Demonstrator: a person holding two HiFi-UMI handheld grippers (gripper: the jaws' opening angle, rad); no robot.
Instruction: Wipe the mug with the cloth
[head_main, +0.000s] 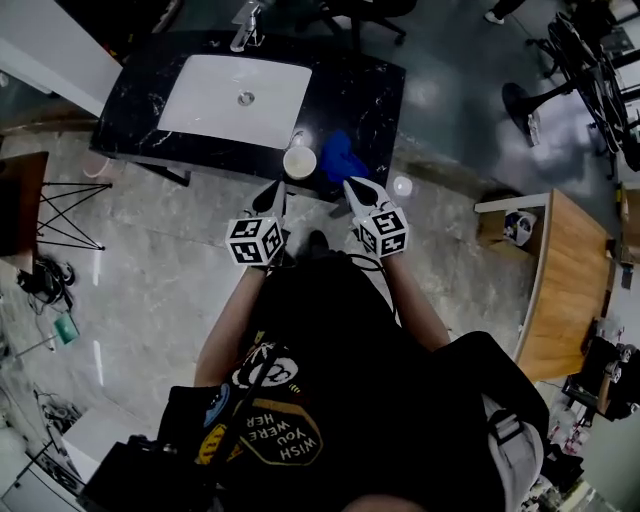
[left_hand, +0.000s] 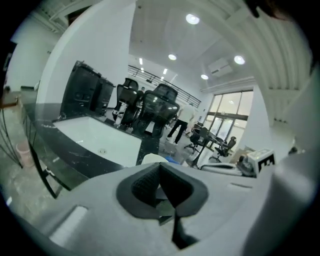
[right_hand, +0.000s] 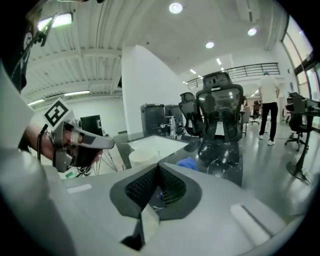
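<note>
A white mug stands at the near edge of the black marble counter, with a crumpled blue cloth right beside it. Both grippers hover just short of the counter's front edge. My left gripper points at the mug, its jaws closed together on nothing. My right gripper points at the cloth, also shut and empty. In the left gripper view the mug and cloth peek over the closed jaws. The right gripper view shows the mug and cloth beyond its jaws.
A white sink basin with a faucet fills the counter's left half. A small white round object lies on the floor by the counter's right corner. A wooden desk stands at right, a wire stand at left, office chairs behind.
</note>
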